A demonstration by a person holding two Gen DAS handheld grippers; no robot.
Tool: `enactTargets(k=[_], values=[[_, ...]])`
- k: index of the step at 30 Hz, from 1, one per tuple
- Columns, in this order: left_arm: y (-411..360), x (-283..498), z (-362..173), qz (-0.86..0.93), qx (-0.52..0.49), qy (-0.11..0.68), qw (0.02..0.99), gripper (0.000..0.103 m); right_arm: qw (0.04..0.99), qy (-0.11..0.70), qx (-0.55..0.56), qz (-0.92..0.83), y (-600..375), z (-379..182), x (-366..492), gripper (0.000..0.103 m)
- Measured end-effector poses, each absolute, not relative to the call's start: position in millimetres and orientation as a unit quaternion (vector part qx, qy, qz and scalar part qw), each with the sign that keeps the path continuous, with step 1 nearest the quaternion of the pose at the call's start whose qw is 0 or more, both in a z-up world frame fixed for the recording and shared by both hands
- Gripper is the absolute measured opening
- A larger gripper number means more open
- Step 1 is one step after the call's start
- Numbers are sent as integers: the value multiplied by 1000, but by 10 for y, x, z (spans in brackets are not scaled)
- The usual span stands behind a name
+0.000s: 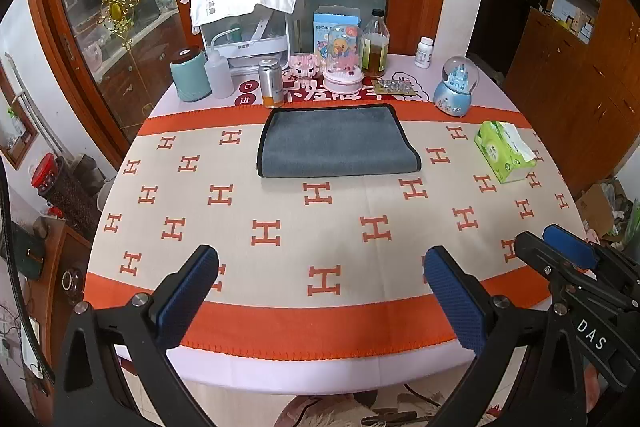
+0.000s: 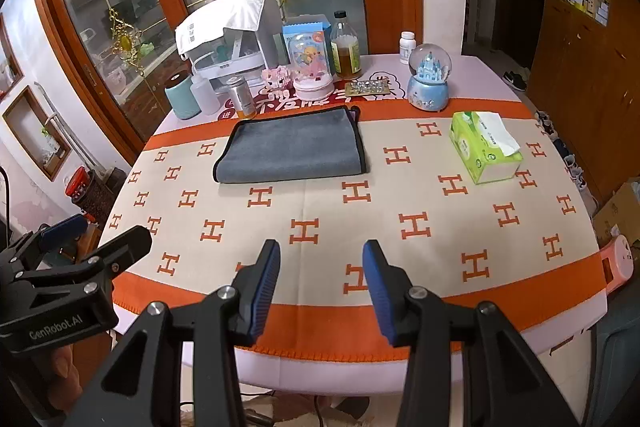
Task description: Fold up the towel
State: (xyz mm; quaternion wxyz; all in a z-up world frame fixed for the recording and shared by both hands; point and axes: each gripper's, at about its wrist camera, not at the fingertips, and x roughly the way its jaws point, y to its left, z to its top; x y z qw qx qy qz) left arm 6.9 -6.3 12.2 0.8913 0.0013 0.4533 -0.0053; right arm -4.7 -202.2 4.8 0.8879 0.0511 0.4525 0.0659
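A grey towel (image 1: 338, 142) with black edging lies flat, folded into a rectangle, on the far half of the table; it also shows in the right wrist view (image 2: 292, 151). My left gripper (image 1: 320, 267) is open and empty, held above the table's near edge, well short of the towel. My right gripper (image 2: 320, 263) is open and empty, also above the near edge. The right gripper shows at the lower right of the left wrist view (image 1: 560, 251), and the left gripper at the lower left of the right wrist view (image 2: 96, 235).
The table wears a cream cloth (image 1: 320, 227) with orange H marks. A green tissue pack (image 1: 505, 151) lies right of the towel. Behind the towel stand a snow globe (image 1: 456, 87), a bottle (image 1: 376, 45), a tin (image 1: 271, 83), a teal canister (image 1: 190, 75) and a white rack (image 1: 248, 23).
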Motion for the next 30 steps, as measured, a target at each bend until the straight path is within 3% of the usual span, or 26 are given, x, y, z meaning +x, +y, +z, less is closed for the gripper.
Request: enactTargets(k=[30], values=[[9,27,65,-2,10,458,889,102,889,452,49,63,-1964,41,-73,43]])
